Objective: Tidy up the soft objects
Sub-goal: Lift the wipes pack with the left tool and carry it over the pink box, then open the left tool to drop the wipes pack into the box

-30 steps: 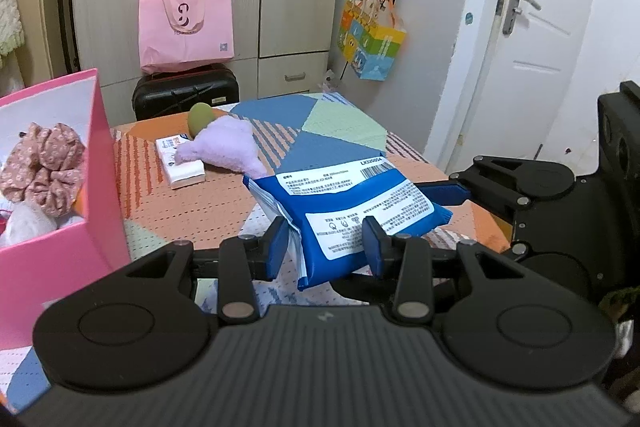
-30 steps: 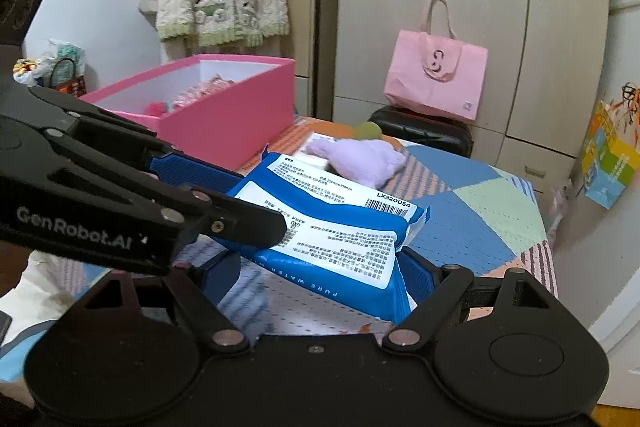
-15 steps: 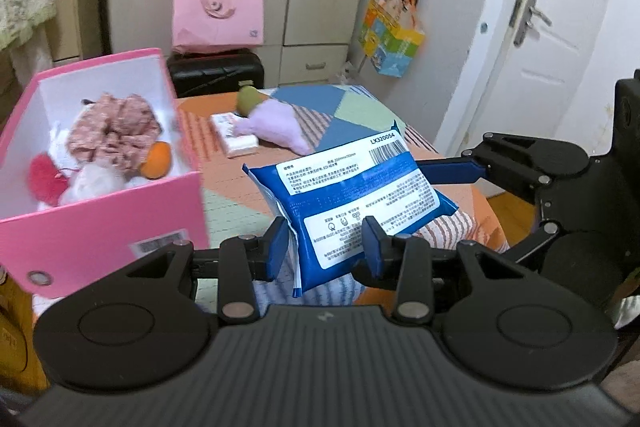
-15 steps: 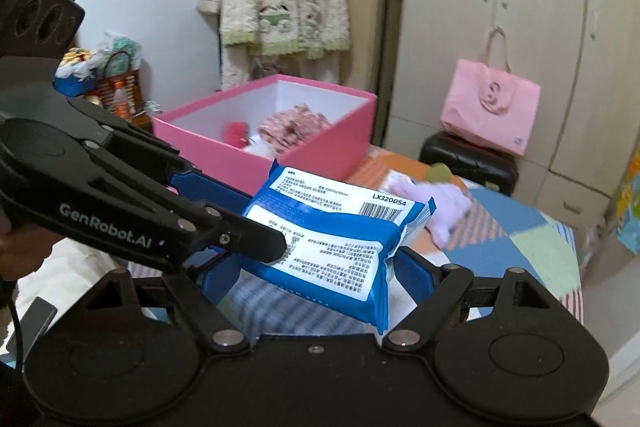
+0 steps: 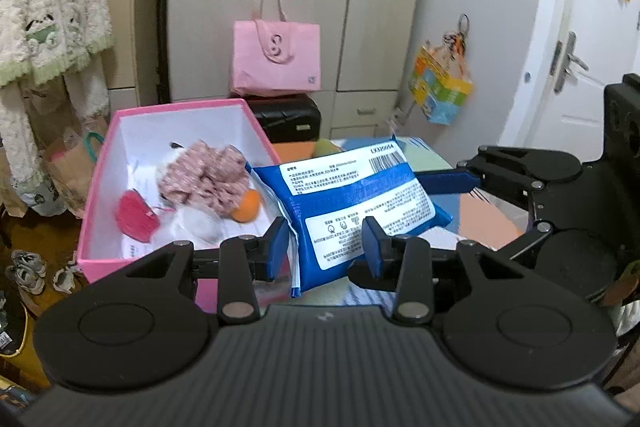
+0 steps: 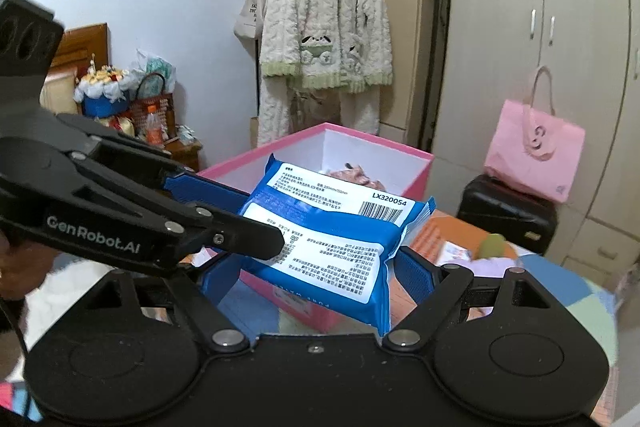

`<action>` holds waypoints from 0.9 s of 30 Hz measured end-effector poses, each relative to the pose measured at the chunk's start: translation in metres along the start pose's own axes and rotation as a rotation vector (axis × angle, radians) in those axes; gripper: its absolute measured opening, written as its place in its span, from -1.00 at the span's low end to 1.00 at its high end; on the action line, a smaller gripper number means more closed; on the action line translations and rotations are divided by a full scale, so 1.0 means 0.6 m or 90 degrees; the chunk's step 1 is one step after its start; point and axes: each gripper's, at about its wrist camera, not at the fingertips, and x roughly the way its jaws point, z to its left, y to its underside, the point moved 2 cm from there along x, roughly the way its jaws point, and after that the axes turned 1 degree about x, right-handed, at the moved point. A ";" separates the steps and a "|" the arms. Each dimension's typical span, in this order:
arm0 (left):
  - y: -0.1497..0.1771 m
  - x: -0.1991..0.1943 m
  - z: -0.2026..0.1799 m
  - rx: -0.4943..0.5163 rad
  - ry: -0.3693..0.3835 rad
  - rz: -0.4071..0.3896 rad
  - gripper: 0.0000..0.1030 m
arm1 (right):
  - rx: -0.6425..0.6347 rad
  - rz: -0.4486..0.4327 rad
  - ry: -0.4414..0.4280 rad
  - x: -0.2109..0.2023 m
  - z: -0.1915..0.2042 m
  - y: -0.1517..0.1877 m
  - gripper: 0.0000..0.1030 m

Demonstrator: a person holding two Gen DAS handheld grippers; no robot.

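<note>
Both grippers hold one blue wet-wipes pack, raised above the table. My left gripper is shut on its near end. My right gripper is shut on its other end, and the pack shows there too. The pack hangs beside the right wall of the pink box, which holds a pink scrunchie, a red item, an orange ball and white soft things. In the right wrist view the box is just behind the pack.
A purple plush with a green piece and a small white packet lie on the patchwork cloth. A black suitcase with a pink tote stands by the wardrobe. A fluffy robe hangs behind the box.
Both grippers have carried the pack up and to the left, from over the table's middle to the pink box's edge. The box's inside has come into full view.
</note>
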 end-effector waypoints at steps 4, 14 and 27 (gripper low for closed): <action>-0.009 0.002 0.030 -0.014 -0.011 -0.012 -0.27 | -0.001 -0.006 -0.017 0.026 0.005 -0.019 0.71; -0.027 0.045 0.121 -0.067 -0.034 -0.016 -0.27 | 0.005 0.015 -0.046 0.121 -0.015 -0.059 0.71; -0.007 0.112 0.184 -0.105 -0.047 0.027 -0.27 | -0.002 0.075 -0.044 0.207 -0.027 -0.053 0.65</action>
